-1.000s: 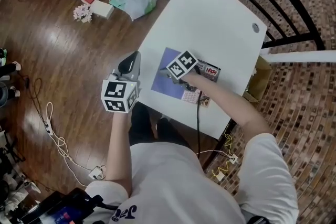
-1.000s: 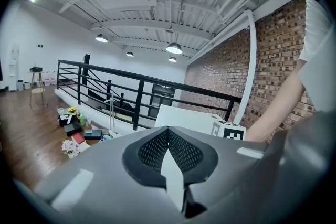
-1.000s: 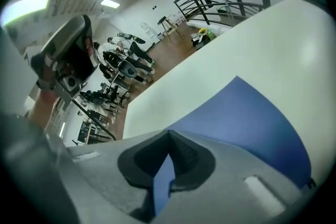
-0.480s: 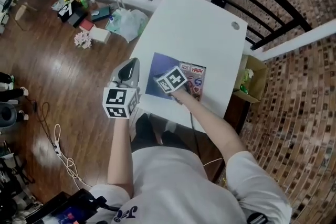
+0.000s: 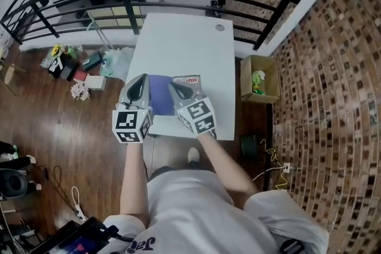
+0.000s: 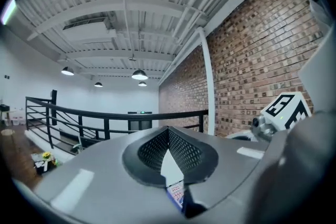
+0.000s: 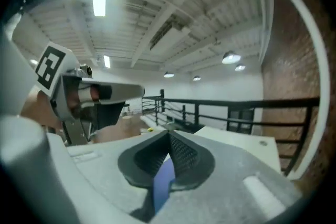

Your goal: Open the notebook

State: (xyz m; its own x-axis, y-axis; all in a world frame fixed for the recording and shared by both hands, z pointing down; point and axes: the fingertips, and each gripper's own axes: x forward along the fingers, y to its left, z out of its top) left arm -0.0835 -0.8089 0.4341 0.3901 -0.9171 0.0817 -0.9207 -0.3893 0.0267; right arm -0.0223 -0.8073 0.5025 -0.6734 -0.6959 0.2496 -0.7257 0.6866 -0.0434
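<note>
Two hand-held grippers (image 5: pixel 141 79) (image 5: pixel 174 87) — notebook (image 5: pixel 159 95) lies between.

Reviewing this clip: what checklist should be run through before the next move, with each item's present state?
1. Notebook lies flat on the table: ok.
2. Left tongs shut, nothing gripped: ok.
3. Right tongs shut, nothing gripped: ok.
4. Both tongs held above the notebook, not touching it: ok.
5. Notebook fully open: cannot tell, the tongs cover part of it.
</note>
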